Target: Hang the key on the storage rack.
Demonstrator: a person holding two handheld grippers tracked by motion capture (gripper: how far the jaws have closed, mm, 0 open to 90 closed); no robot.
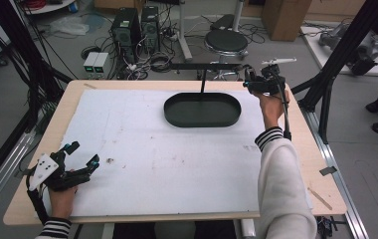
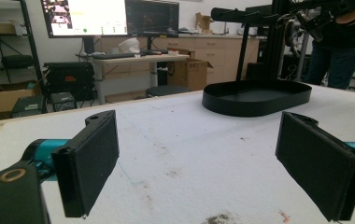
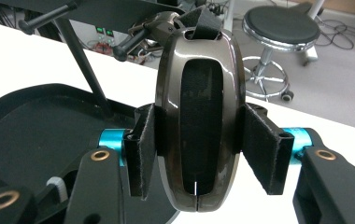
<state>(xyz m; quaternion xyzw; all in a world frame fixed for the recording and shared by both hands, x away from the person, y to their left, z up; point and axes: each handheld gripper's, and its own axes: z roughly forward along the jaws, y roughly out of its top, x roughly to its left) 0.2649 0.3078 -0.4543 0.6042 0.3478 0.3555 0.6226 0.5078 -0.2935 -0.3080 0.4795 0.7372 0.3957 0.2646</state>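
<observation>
Glossy bronze oval earcup (image 3: 198, 121), dark mesh centre, clamped upright.

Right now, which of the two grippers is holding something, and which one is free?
The right gripper holds something: its pads press both sides of a glossy dark oval earcup near the black stand. The left gripper is free, jaws wide apart above the white mat.

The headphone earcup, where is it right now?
The earcup is clamped in the right gripper, held at the table's far right just beyond the black oval tray, beside the stand's crossbar.
</observation>
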